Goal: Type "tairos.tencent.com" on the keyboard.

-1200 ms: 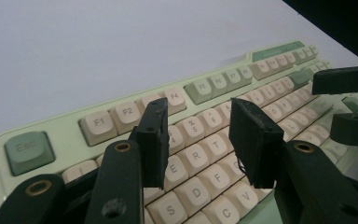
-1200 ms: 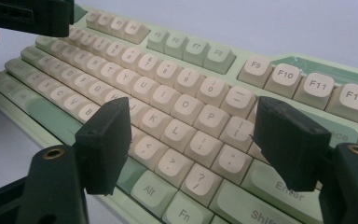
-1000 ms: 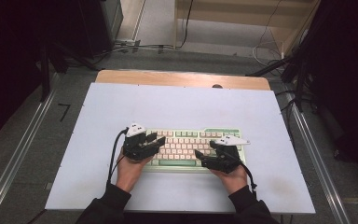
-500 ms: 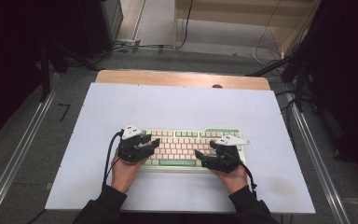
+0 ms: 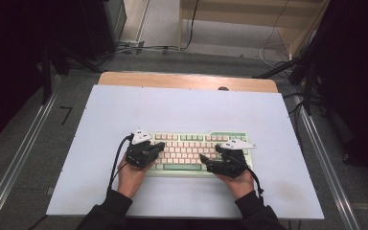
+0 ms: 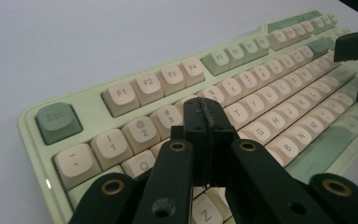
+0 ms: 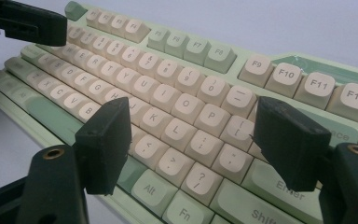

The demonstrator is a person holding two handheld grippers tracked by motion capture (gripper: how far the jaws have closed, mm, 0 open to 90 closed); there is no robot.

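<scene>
white tabletop (image 5: 124,110), keyboard (image 5: 191,148) near front edge. left gripper (image 6: 204,122) over keyboard's left end, jaws just closed together, empty; right gripper (image 7: 191,140) over right end, jaws spread. key-pressing step; next: lower closed tip onto one key.

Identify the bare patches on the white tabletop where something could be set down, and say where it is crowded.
Free: the white tabletop behind the pale green keyboard, plus strips at its left and right ends. Crowded: the near side, where both hands hold the left tongs and right tongs over the keys.
</scene>
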